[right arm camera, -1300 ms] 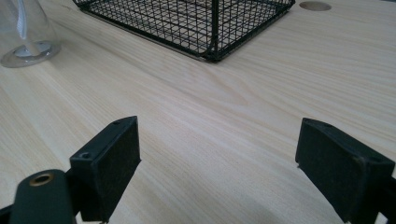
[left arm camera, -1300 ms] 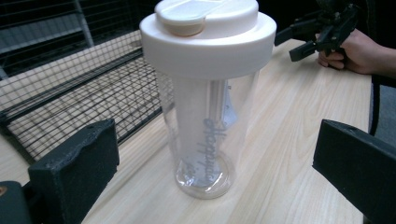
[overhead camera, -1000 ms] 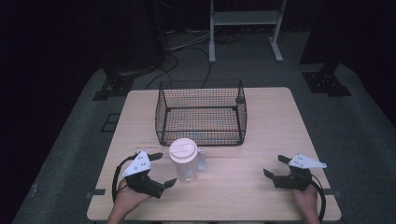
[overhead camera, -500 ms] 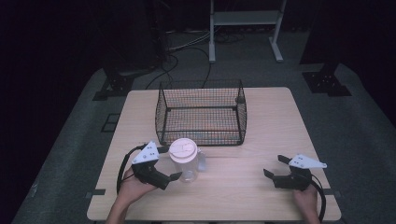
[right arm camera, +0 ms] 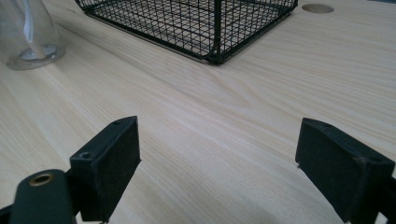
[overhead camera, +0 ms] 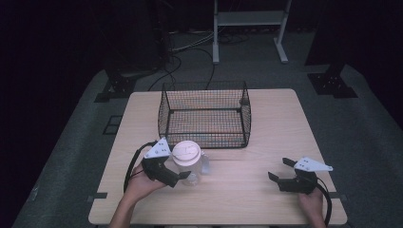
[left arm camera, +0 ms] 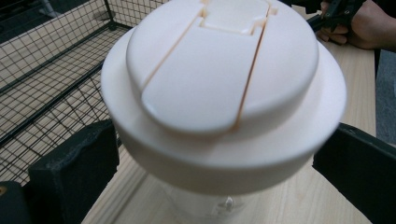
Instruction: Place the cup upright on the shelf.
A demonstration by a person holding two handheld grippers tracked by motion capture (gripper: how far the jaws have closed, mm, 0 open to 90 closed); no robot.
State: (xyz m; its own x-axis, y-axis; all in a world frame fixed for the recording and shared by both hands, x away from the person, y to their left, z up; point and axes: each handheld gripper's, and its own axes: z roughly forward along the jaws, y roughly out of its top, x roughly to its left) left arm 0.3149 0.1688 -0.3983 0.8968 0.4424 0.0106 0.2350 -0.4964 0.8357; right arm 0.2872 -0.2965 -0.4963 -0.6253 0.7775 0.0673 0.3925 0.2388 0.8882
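I can read no writing, label, brand, number or sign anywhere here. The bottle's cream lid (left arm camera: 224,88) is plain, with moulded seams only, and the wire basket (overhead camera: 205,116) and wooden table (overhead camera: 285,123) carry no markings that I can make out.

Cream lid (overhead camera: 186,153) on clear bottle (overhead camera: 194,172). Black wire-grid basket (overhead camera: 205,115). Pale wood-grain table (overhead camera: 285,118). Grippers black with light grey plates: left (overhead camera: 177,176), right (overhead camera: 277,172). Grey carpet (overhead camera: 81,123).
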